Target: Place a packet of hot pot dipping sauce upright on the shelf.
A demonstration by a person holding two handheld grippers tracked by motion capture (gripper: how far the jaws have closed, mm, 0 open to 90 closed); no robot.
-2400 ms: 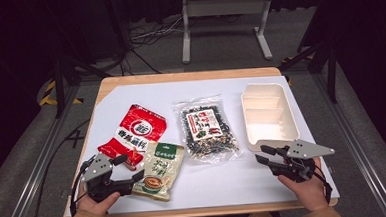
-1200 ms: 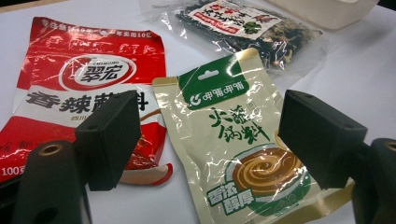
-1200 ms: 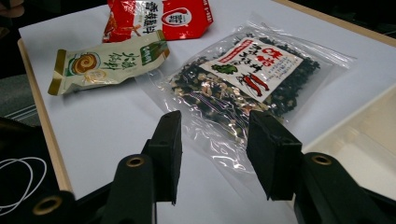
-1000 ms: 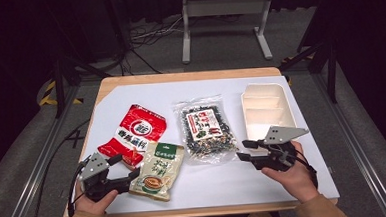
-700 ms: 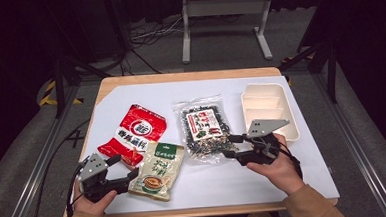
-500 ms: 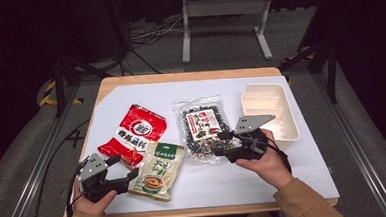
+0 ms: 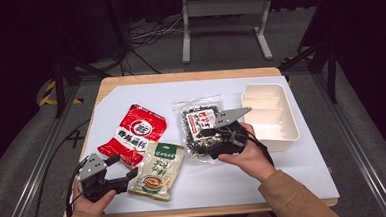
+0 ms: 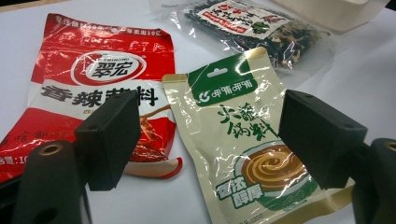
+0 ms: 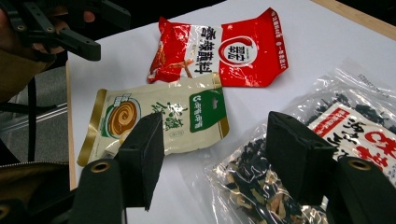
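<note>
Three snack packs lie on the white table top: a red pouch point(image 7: 137, 134), a cream-and-green pouch point(image 7: 158, 170) and a clear bag of dark dried bits point(image 7: 199, 125). My right gripper point(image 7: 207, 143) hovers over the clear bag's near end. Its jaws have just been opening and stand open, with the bag's corner point(image 9: 252, 186) below the gap and not pinched. My left gripper point(image 7: 124, 167) rests open at the front left. It points at the cream-and-green pouch point(image 8: 238, 140), which lies between its jaws point(image 8: 210, 135) untouched, and the red pouch point(image 8: 102, 70) is beside it.
A white tray with compartments point(image 7: 271, 117) stands empty at the right of the mat. The wooden table edge point(image 7: 189, 76) frames the white top. Bare mat lies in front of the right hand. In the right gripper view the left gripper point(image 9: 60, 28) sits at the top left.
My right hand has travelled left from beside the white tray to above the clear bag, and its jaws have widened. The left hand and the three packs have stayed put.
</note>
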